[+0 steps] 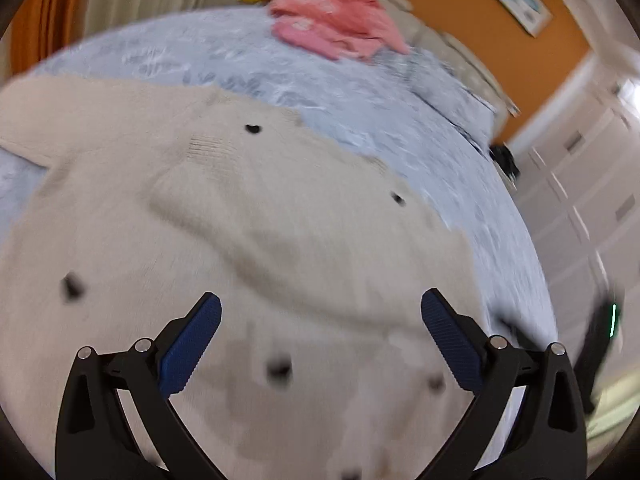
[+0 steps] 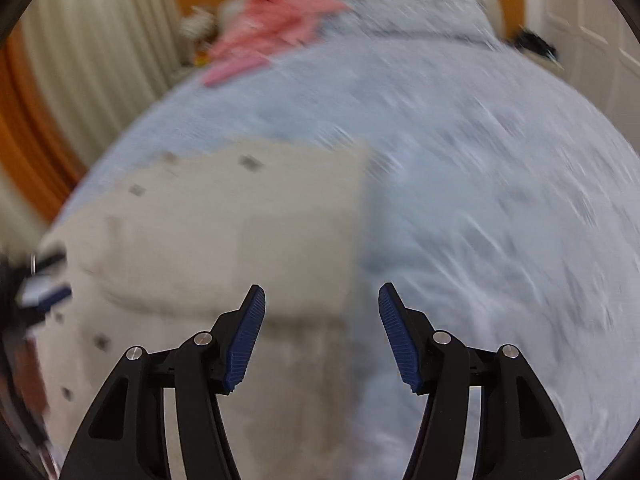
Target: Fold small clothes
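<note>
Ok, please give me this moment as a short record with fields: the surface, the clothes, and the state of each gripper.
surface: bed with a light blue cover
garment in work: beige garment with small dark spots, spread on the bed, partly folded
other clothes: pink clothes piled at the far end of the bed
left gripper: open, holds nothing, above the beige garment
right gripper: open, holds nothing, near the garment's right edge
image quality: blurred by motion

Garment (image 1: 248,240) on bed (image 1: 380,128); clothes pile (image 1: 336,20) behind.
</note>
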The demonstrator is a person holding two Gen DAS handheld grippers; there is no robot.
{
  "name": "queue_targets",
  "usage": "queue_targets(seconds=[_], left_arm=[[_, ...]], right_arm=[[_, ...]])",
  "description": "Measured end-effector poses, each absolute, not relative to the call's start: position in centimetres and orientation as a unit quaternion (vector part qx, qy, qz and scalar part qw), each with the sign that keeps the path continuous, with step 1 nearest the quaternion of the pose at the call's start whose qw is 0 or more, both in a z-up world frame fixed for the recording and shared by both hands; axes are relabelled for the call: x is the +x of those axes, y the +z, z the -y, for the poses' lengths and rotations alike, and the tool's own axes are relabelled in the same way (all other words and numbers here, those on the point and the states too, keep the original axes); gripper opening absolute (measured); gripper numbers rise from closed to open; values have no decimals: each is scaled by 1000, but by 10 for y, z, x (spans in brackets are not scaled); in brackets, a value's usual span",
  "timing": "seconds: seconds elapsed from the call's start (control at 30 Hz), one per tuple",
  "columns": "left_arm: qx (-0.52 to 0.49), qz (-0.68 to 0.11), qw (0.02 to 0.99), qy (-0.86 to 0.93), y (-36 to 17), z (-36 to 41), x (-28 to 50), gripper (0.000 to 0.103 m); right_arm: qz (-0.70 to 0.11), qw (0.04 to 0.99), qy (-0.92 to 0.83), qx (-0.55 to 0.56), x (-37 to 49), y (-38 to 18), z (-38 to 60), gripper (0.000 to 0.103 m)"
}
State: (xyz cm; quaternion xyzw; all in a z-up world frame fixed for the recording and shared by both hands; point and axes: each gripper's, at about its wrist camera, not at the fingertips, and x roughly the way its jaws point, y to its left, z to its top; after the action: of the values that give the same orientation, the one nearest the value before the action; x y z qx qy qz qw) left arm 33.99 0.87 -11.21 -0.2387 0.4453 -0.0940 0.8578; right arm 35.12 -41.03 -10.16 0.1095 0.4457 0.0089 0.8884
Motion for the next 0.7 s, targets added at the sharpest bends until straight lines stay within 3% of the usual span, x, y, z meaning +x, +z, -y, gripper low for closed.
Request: queue_targets(seconds=[0.1, 0.17, 0.2, 0.23, 0.27, 0.3, 0.33, 0.43, 0.5, 0.57, 0.6, 0.67, 0.7], left_arm=[[-318, -478, 817, -49, -153, -27, 381, 94], [-345, -463, 816, -29, -164, -36, 387, 70], [-343, -454, 822, -28, -163, -36, 389, 61], [-334, -455, 825, -31, -162, -35, 393, 40], [-327, -458, 826, -41, -160, -33, 399, 27], [-320, -451, 832, -49, -155, -34, 405, 22], [-316, -435, 841, -66, -146, -34, 408, 9], [-284, -365, 881, -102, -104, -38, 413, 9], [-285, -342, 888, -109, -94, -43, 420, 9], [-284, -376, 876, -100, -118, -46, 434, 10], [-283, -402, 866, -93, -135, -47, 437, 10], [-282, -449, 845, -68, -171, -50, 437, 10], [-294, -433, 849, -75, -181, -55, 430, 11]], right_arm=[[-462, 880, 20, 110, 360, -121, 414, 58], [-470, 874, 34, 115, 373, -132, 408, 52], [-470, 873, 41, 123, 379, -134, 405, 31], [-470, 869, 53, 143, 390, -136, 405, 11], [-465, 870, 52, 157, 391, -137, 407, 11], [-444, 877, 54, 175, 391, -129, 406, 10], [-406, 891, 58, 193, 387, -113, 408, 10], [-357, 908, 46, 213, 372, -92, 419, 9], [-384, 899, 26, 211, 369, -113, 424, 9], [-445, 868, 19, 217, 377, -161, 428, 9], [-422, 879, 22, 222, 370, -157, 431, 8], [-436, 872, 19, 222, 370, -143, 434, 15], [-437, 871, 12, 223, 368, -134, 435, 27]])
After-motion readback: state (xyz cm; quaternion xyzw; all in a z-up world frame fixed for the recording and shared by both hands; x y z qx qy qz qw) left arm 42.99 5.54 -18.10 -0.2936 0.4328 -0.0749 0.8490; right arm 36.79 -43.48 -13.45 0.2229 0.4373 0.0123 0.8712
